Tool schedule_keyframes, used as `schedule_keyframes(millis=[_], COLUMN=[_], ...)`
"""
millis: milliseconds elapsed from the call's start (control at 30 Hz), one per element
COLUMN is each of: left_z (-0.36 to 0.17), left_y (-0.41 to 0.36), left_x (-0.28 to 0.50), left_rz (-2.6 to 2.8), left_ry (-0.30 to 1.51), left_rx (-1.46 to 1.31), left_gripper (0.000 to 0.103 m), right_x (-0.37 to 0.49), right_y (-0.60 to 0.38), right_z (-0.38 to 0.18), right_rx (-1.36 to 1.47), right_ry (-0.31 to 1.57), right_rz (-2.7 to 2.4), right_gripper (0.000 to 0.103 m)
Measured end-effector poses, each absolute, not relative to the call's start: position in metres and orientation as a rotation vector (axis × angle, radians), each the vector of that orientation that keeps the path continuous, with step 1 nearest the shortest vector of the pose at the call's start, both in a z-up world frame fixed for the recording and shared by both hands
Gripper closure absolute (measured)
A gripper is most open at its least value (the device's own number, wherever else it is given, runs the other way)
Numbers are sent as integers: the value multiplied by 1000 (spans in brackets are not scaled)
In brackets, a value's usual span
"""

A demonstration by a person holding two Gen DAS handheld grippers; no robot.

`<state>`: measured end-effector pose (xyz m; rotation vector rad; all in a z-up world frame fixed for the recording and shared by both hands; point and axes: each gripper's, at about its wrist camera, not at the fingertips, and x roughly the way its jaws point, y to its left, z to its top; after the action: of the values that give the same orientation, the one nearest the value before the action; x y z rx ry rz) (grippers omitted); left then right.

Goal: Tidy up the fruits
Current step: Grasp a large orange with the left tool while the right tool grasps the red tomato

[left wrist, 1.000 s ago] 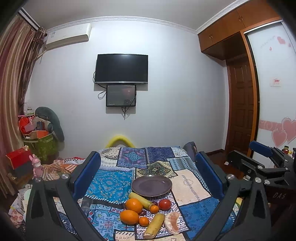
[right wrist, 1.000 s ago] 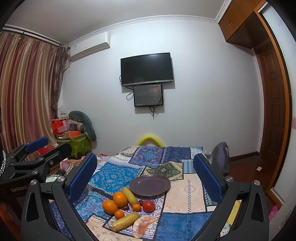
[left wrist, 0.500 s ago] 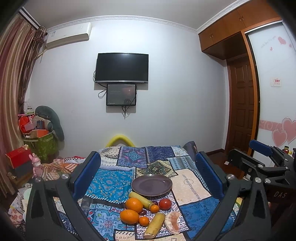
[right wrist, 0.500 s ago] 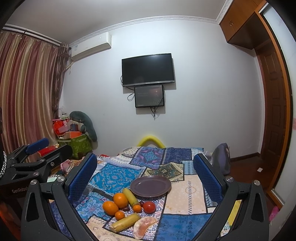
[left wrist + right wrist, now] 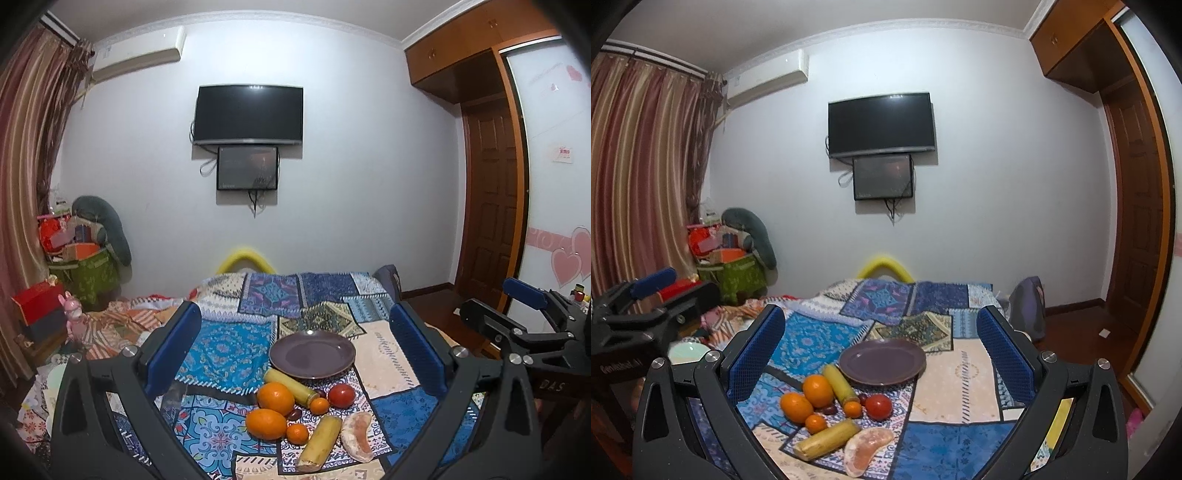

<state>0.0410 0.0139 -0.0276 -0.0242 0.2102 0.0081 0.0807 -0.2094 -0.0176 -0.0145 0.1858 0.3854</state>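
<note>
An empty purple plate [image 5: 312,354] [image 5: 882,362] lies on a patchwork cloth. Just in front of it are two big oranges [image 5: 276,398] [image 5: 817,390], small oranges [image 5: 319,405], a red tomato [image 5: 341,395] [image 5: 878,407], two yellow cane pieces [image 5: 319,439] [image 5: 827,439], a pomelo wedge [image 5: 356,436] [image 5: 866,446] and dark grapes [image 5: 294,414]. My left gripper [image 5: 295,350] is open and empty, held above and short of the fruit. My right gripper [image 5: 881,354] is open and empty, likewise back from the fruit.
The patchwork cloth [image 5: 384,343] covers a table with a bed edge and clutter to the left [image 5: 85,280]. A wooden door [image 5: 491,214] and wardrobe stand at the right. A TV [image 5: 249,114] hangs on the far wall. Each gripper shows at the edge of the other's view [image 5: 532,325] [image 5: 646,310].
Both views have shifted very slightly; the grippers stay open and nothing on the cloth has moved.
</note>
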Motion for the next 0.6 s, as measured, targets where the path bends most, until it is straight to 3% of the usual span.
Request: schedule_keyframes(millis=[100,200,600], left_z=[-36,-45,-97], left_y=[22,28,62], left_x=[54,68,133], left_rz=[15,34,46], left_ry=[244,289,523], left_rx=[-29,-13,-1], left_gripper=[1,13,34], right_x=[94,105,162], right_y=[-210,-210,-192], right_z=[-26,-34,-71], right_rx=[-16,-27,-102], right_ry=[217,251,436], right_rz=[382,391,498], right_gripper=[0,3,42])
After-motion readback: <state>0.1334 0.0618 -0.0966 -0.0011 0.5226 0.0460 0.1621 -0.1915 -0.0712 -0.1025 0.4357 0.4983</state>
